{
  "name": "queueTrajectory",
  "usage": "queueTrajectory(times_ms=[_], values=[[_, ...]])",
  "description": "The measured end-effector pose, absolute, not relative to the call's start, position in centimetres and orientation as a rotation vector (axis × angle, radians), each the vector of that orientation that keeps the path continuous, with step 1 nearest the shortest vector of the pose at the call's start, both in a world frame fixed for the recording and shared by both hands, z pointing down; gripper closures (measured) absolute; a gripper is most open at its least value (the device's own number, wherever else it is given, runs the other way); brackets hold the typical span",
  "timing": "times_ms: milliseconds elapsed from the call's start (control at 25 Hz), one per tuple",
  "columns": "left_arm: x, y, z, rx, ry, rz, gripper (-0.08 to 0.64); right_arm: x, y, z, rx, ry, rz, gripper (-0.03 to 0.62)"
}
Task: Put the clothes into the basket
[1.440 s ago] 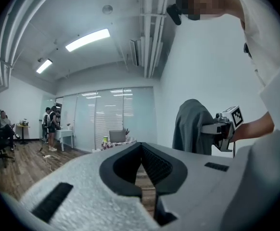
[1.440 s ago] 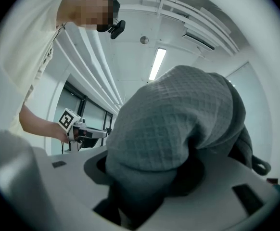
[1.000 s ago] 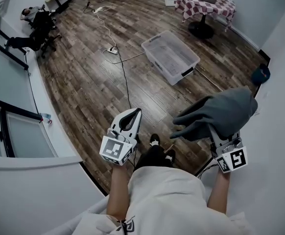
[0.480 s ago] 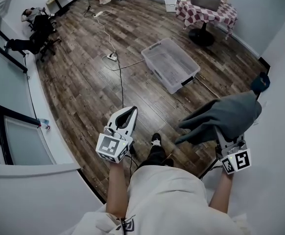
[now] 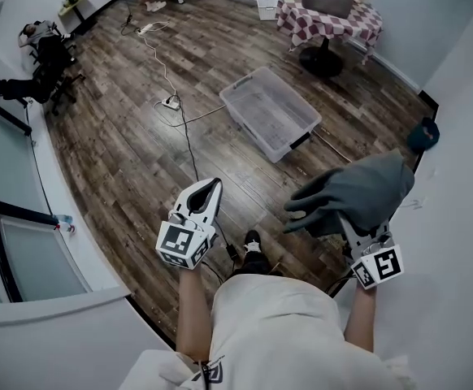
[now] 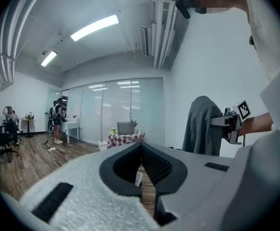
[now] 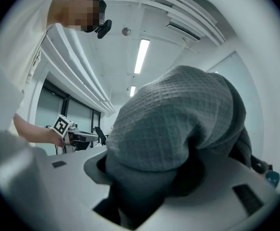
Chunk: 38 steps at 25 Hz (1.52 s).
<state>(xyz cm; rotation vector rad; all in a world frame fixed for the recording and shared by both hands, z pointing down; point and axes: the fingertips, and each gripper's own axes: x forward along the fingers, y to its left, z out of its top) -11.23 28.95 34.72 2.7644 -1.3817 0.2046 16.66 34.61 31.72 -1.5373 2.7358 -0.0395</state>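
Observation:
My right gripper (image 5: 351, 223) is shut on a grey garment (image 5: 358, 190), which drapes over its jaws and hides the fingertips. That garment (image 7: 178, 124) fills most of the right gripper view. My left gripper (image 5: 207, 193) is held out at the left, its jaws shut with nothing between them. In the left gripper view the left gripper (image 6: 141, 146) has its tips meeting. The basket (image 5: 249, 127), a clear plastic bin with nothing in it, stands on the wooden floor well ahead of both grippers.
A power strip with a long cable (image 5: 170, 102) lies left of the bin. A table with a checkered cloth (image 5: 327, 19) stands behind it. An office chair (image 5: 45, 55) is far left. A white wall runs along the right, with a blue object (image 5: 423, 134) at its foot.
Both grippers have travelled with the person across the floor, and the bin now sits a little further left in view. The grey garment stays in the right gripper.

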Motion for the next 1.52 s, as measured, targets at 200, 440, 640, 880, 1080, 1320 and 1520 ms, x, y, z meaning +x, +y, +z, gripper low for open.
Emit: queueTrajectory(times_ms=[200, 440, 640, 880, 1080, 1320, 1520], values=[[-10.9, 26.2, 34.2, 2.78, -1.361, 0.155, 0.548, 16.1, 32.3, 31.6, -1.551, 2.75, -0.043, 0.359], [-9.9, 22.6, 35.3, 2.767, -1.301, 0.119, 0.548, 15.6, 29.4, 31.2, -1.595, 2.749, 0.029, 0.36], [-10.2, 19.8, 36.5, 2.799, -1.239, 0.127, 0.548, 12.9, 26.8, 31.6, -1.619, 2.788, 0.13, 0.36], [-9.9, 15.8, 35.8, 2.845, -1.225, 0.051, 0.548, 11.8, 22.6, 31.7, -1.605, 2.798, 0.131, 0.36], [-8.2, 13.7, 36.2, 2.953, -1.074, 0.173, 0.548, 10.2, 19.4, 31.9, -1.613, 2.817, 0.174, 0.36], [-6.8, 12.6, 36.3, 3.012, -0.939, 0.279, 0.548, 8.7, 17.0, 31.5, -1.599, 2.811, 0.198, 0.36], [-6.6, 11.5, 35.8, 3.008, -0.943, 0.253, 0.548, 7.9, 15.9, 31.1, -1.599, 2.796, 0.229, 0.36]])
